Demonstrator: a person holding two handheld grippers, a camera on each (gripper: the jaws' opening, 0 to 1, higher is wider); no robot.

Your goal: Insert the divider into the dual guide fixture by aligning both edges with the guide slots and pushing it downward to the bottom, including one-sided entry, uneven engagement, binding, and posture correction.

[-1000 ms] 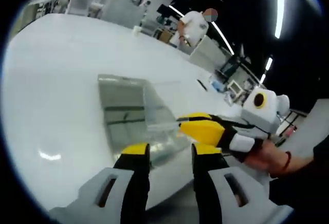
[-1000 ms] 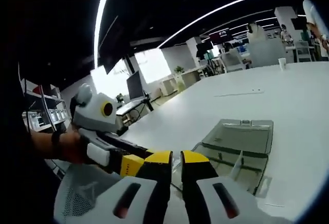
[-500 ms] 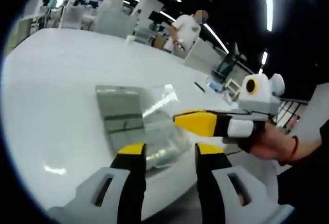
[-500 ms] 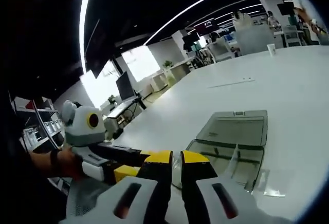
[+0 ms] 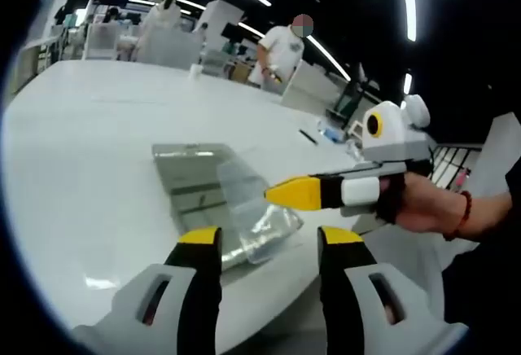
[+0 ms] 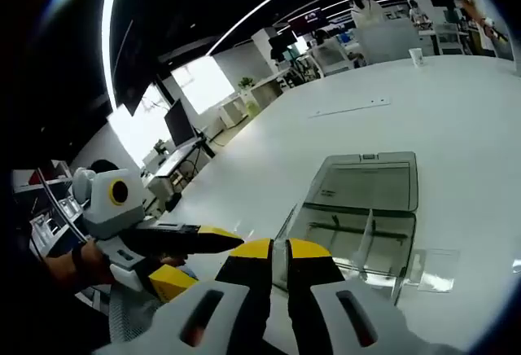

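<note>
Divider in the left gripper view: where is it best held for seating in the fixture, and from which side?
Probably mid-way along one edge, coming in edge-on as the right gripper does. The divider is a thin clear sheet, and its two side edges must stay bare for the slots of the fixture.

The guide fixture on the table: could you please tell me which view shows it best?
The right gripper view shows it best: the clear guide fixture lies ahead of the right tongs, with its walls and inner uprights distinct. In the left gripper view the fixture is glare-washed, and the clear divider held by the right tongs overlaps it.
</note>
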